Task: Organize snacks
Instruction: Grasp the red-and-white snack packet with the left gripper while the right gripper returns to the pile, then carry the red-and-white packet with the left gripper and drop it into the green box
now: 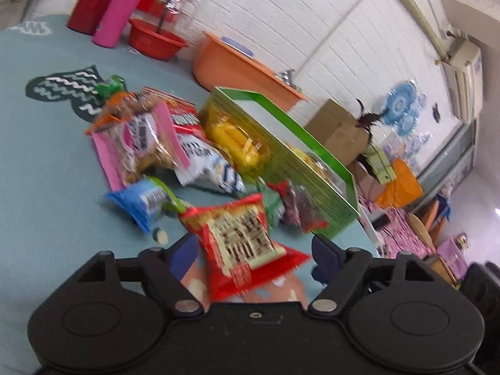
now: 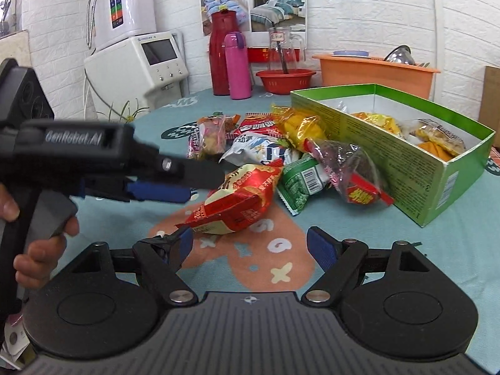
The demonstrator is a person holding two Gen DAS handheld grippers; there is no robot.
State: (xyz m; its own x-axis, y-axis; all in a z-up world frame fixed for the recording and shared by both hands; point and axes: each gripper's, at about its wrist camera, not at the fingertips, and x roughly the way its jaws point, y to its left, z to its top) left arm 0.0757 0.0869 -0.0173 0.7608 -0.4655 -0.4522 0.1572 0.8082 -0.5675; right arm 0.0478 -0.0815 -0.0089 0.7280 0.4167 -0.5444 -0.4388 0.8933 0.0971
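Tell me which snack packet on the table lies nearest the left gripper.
The red packet with the white printed panel, between the left gripper's open jaws; the others lie farther, beside the green box.

A white brick-patterned wall [image 2: 368, 15] backs the teal patterned tablecloth [image 2: 406, 250]. A white countertop appliance [image 2: 140, 59] stands left, and a bedding poster [image 2: 253, 0] hangs above.

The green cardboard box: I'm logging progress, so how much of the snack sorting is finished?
Done: a few yellow and orange snack packets already lie inside the green cardboard box. In hand: the open left hand-held gripper straddles the red-and-white snack bag, not yet clamped. Left: a pile of loose packets on the teal tablecloth. The right hand-held gripper is open, empty.
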